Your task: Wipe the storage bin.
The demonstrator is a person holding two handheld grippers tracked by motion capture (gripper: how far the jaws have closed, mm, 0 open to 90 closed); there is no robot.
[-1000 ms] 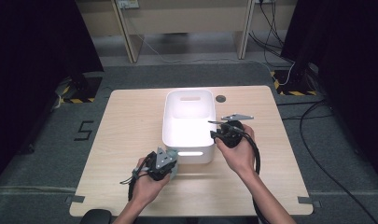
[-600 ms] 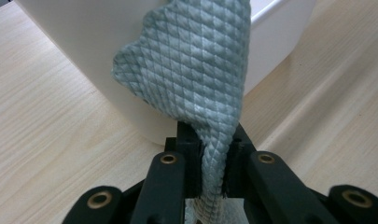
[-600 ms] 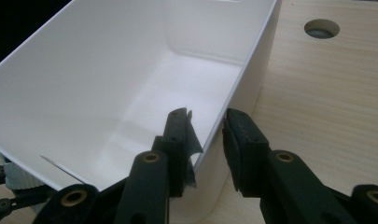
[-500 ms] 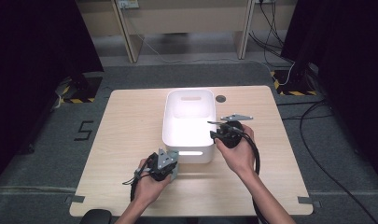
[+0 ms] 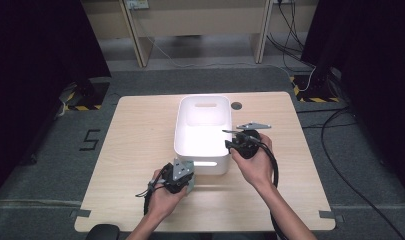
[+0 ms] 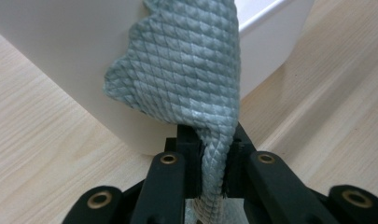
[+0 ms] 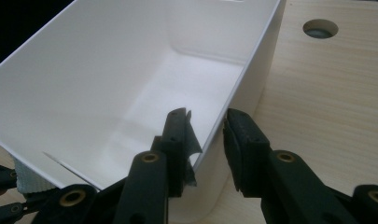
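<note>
A: At lower centre of the high view, my left gripper (image 5: 180, 176) is clamped on a grey-green quilted cloth (image 6: 184, 70), held against the near wall of the white bin (image 5: 182, 117). Right gripper (image 7: 203, 135) straddles the bin's right rim, jaws apart, not yet squeezing.

B: Risk?

A: I'd say the cloth snags on the rim when lifted, or the unheld bin slides.

B: Orientation?

A: In the left gripper view, the cloth runs lengthwise up from the jaws, free end toward the top of frame. The bin's long axis runs top to bottom in the high view.
</note>
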